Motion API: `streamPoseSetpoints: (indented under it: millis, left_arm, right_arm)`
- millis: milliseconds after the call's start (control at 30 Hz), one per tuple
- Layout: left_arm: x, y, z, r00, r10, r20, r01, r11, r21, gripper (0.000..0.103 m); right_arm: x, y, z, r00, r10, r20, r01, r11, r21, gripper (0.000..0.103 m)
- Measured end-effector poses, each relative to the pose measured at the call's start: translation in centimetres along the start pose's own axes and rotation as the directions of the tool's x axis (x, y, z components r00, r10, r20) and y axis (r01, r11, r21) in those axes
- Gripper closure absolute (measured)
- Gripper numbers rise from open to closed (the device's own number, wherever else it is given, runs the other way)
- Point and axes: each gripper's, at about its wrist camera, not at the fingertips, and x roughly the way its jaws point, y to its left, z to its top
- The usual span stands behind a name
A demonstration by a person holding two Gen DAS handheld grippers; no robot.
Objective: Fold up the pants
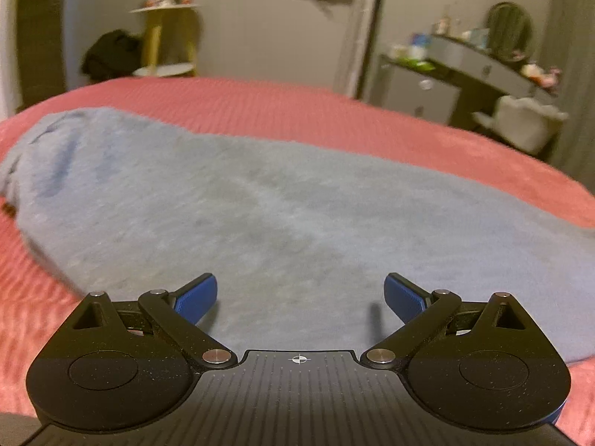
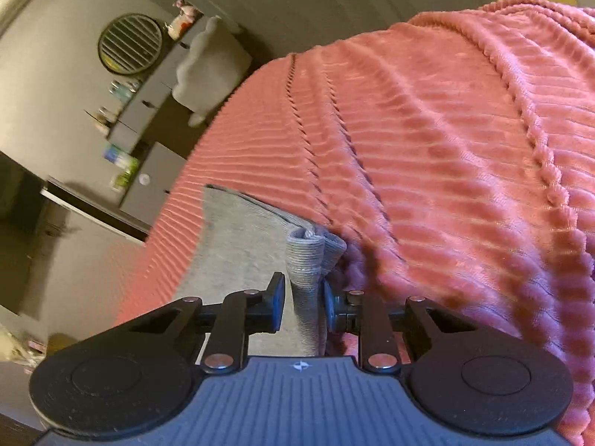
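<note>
Midway, seemingly: grey pants [image 1: 260, 208] lie lengthwise on the pink bed [image 1: 409, 126]; right gripper [image 2: 304, 297] pinches a ribbed cuff [image 2: 305, 260] near the bed's edge, left gripper [image 1: 300, 293] jaws spread, holding nothing; further folds remain.

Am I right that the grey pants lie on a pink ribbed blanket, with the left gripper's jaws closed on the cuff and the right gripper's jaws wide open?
Not quite: the sides are swapped. The right gripper has its jaws closed on the ribbed cuff in the right wrist view, while the left gripper hangs wide open over the grey pants. The pants do lie on the pink ribbed blanket.
</note>
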Motion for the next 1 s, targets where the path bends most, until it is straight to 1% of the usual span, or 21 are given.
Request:
streamPoseSetpoints:
  millis: [67, 100, 167, 200, 267, 300, 333, 400, 433, 500, 533, 567, 600, 667, 733, 767, 800, 867, 900, 933, 1000]
  left_arm:
    - [-0.1, -0.8, 0.2, 0.997, -0.070, 0.015, 0.070, 0.998, 0.004, 0.003]
    - [0.0, -1.3, 0.3, 0.995, -0.099, 0.012, 0.099, 0.995, 0.001, 0.003]
    - [0.7, -2.4, 0.5, 0.990, -0.138, -0.004, 0.137, 0.990, -0.029, 0.003]
    - [1.1, -3.1, 0.6, 0.987, -0.161, -0.019, 0.160, 0.986, -0.044, 0.003]
    - [1.7, -4.6, 0.7, 0.978, -0.204, -0.042, 0.202, 0.978, -0.052, 0.003]
    - [2.0, -5.6, 0.8, 0.971, -0.234, -0.050, 0.233, 0.972, -0.040, 0.003]
    - [2.3, -6.4, 0.9, 0.966, -0.253, -0.055, 0.252, 0.967, -0.020, 0.003]
    - [3.1, -8.0, 0.9, 0.961, -0.271, -0.061, 0.273, 0.961, 0.037, 0.003]
    - [3.8, -8.6, 0.9, 0.962, -0.263, -0.067, 0.267, 0.962, 0.054, 0.003]
    - [5.0, -9.2, 0.8, 0.970, -0.234, -0.071, 0.237, 0.971, 0.037, 0.003]
    - [5.8, -9.3, 0.6, 0.971, -0.222, -0.084, 0.224, 0.974, 0.018, 0.003]
    - [6.5, -9.4, 0.3, 0.972, -0.212, -0.099, 0.215, 0.977, 0.013, 0.003]
    - [6.7, -9.8, 0.0, 0.974, -0.207, -0.091, 0.211, 0.977, 0.038, 0.003]
    - [6.6, -10.7, -0.7, 0.979, -0.187, -0.077, 0.197, 0.968, 0.155, 0.003]
    - [6.4, -11.4, -1.6, 0.985, -0.163, -0.063, 0.174, 0.943, 0.283, 0.003]
    - [6.2, -11.6, -2.0, 0.987, -0.155, -0.053, 0.164, 0.932, 0.323, 0.003]
    - [6.0, -11.6, -2.2, 0.988, -0.148, -0.045, 0.154, 0.929, 0.338, 0.003]
    - [5.7, -11.2, -1.9, 0.988, -0.147, -0.038, 0.151, 0.943, 0.296, 0.004]
    - [5.7, -10.9, -1.6, 0.988, -0.148, -0.041, 0.153, 0.953, 0.260, 0.004]
    - [5.4, -10.4, -1.2, 0.988, -0.150, -0.043, 0.156, 0.962, 0.224, 0.005]
    - [4.9, -9.8, -0.2, 0.985, -0.171, -0.035, 0.174, 0.971, 0.164, 0.005]
  right_arm:
    - [-0.2, 0.3, -0.1, 0.999, 0.032, 0.007, -0.032, 0.999, -0.024, 0.083]
    - [0.2, 0.6, -0.1, 1.000, 0.024, -0.007, -0.024, 0.999, -0.039, 0.081]
    - [1.3, 0.9, -0.2, 0.999, -0.022, -0.044, 0.020, 0.998, -0.064, 0.078]
    - [2.1, 0.9, -0.3, 0.997, -0.043, -0.063, 0.039, 0.997, -0.065, 0.076]
    - [3.0, 0.6, -0.6, 0.994, -0.053, -0.095, 0.048, 0.998, -0.046, 0.077]
    - [3.2, 0.5, -0.7, 0.994, -0.049, -0.095, 0.045, 0.998, -0.040, 0.081]
    - [3.2, 0.6, -0.9, 0.995, -0.055, -0.085, 0.051, 0.998, -0.045, 0.093]
    - [2.6, 1.3, -1.1, 0.998, -0.049, -0.048, 0.045, 0.996, -0.077, 0.094]
    - [2.5, 1.8, -1.1, 0.999, -0.032, -0.033, 0.029, 0.994, -0.103, 0.094]
    - [2.3, 2.5, -1.2, 1.000, -0.023, -0.019, 0.020, 0.989, -0.144, 0.093]
    - [2.5, 2.6, -1.1, 0.999, -0.024, -0.022, 0.020, 0.989, -0.146, 0.090]
    - [2.6, 2.4, -1.0, 0.999, -0.031, -0.026, 0.027, 0.990, -0.139, 0.089]
    - [2.9, 2.2, -1.0, 0.998, -0.048, -0.027, 0.045, 0.990, -0.130, 0.089]
    - [3.7, 1.7, -0.9, 0.996, -0.088, -0.034, 0.083, 0.987, -0.134, 0.089]
    - [4.2, 1.7, -0.9, 0.994, -0.105, -0.038, 0.098, 0.984, -0.149, 0.089]
    - [4.0, 1.9, -1.0, 0.994, -0.110, -0.029, 0.104, 0.981, -0.163, 0.092]
    - [3.8, 2.4, -1.1, 0.993, -0.116, -0.009, 0.113, 0.976, -0.186, 0.093]
    - [3.4, 3.9, -1.4, 0.993, -0.116, 0.031, 0.120, 0.964, -0.237, 0.094]
    - [2.9, 5.5, -1.9, 0.993, -0.104, 0.057, 0.117, 0.948, -0.295, 0.094]
    - [2.4, 7.0, -2.4, 0.994, -0.082, 0.079, 0.105, 0.927, -0.359, 0.094]
    - [1.5, 10.8, -4.5, 0.996, -0.009, 0.094, 0.057, 0.851, -0.522, 0.094]
